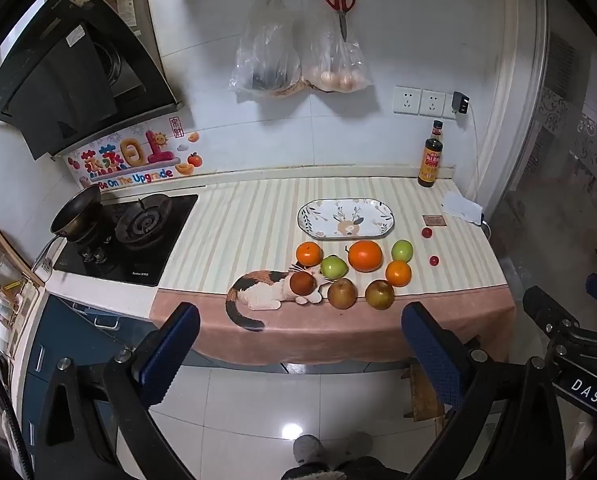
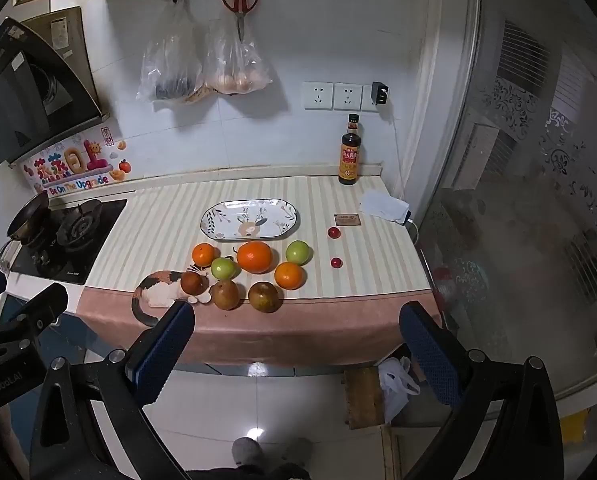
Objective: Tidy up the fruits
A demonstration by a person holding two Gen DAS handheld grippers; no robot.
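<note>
My left gripper and right gripper both hung spread and empty off the counter's near edge, the loose fruits clustered just before the oval plate, whose long axis ran crosswise, slightly nearer my left.

Bare striped cloth left of clustered fruits

The left gripper hangs tilted downward, its blue-padded jaws spread wide with nothing between them; the right gripper matches that pose, jaws equally wide and bare; low in both views, probably the person's slippered feet, though blurred
</note>
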